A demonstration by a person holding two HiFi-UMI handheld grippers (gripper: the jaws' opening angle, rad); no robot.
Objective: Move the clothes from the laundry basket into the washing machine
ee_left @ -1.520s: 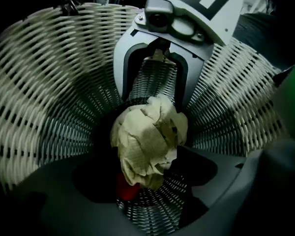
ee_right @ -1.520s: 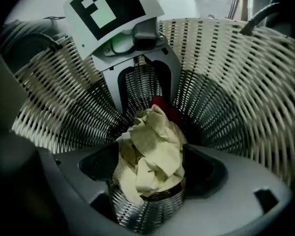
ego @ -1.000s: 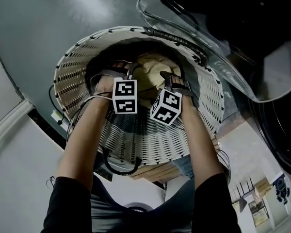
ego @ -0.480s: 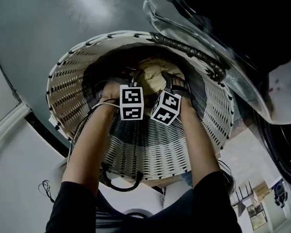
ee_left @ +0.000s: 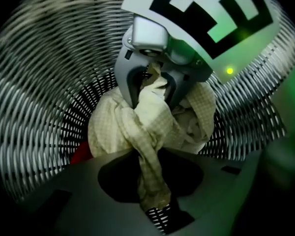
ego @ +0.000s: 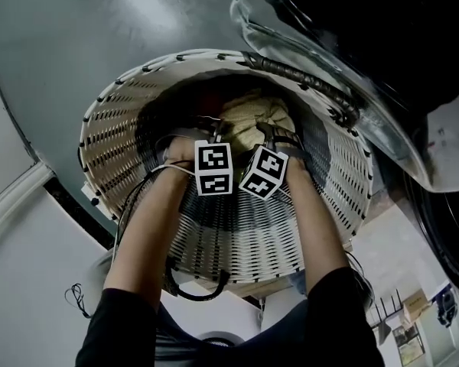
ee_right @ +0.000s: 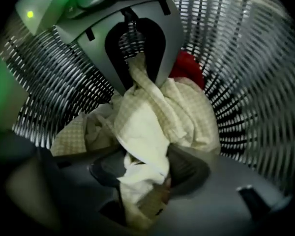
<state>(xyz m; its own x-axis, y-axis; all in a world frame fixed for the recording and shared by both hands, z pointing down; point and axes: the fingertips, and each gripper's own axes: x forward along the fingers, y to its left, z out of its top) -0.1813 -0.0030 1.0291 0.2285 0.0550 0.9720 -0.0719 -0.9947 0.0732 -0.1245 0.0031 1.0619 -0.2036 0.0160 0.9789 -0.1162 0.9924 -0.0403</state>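
A pale yellow checked cloth (ego: pixel 257 112) lies bunched at the bottom of the white wicker laundry basket (ego: pixel 107 125). Both grippers point down into the basket, on either side of the cloth. My left gripper's (ee_left: pixel 155 200) jaws are closing, and a twisted strand of the cloth (ee_left: pixel 148 146) runs between them. My right gripper's (ee_right: pixel 142 193) jaws are closing too, over a bunched fold of the same cloth (ee_right: pixel 152 117). Each gripper view also shows the other gripper holding the cloth from the opposite side. A red garment (ee_right: pixel 188 65) lies under the cloth.
The washing machine's glass door (ego: pixel 321 52) hangs open over the basket's far right rim, with the dark drum opening (ego: pixel 390 21) behind it. The grey floor (ego: pixel 76 37) lies to the left. Black cables (ego: pixel 191 270) trail over the basket's near side.
Both hands have sunk deeper into the basket, side by side. The cloth now stands bunched up between the two grippers.
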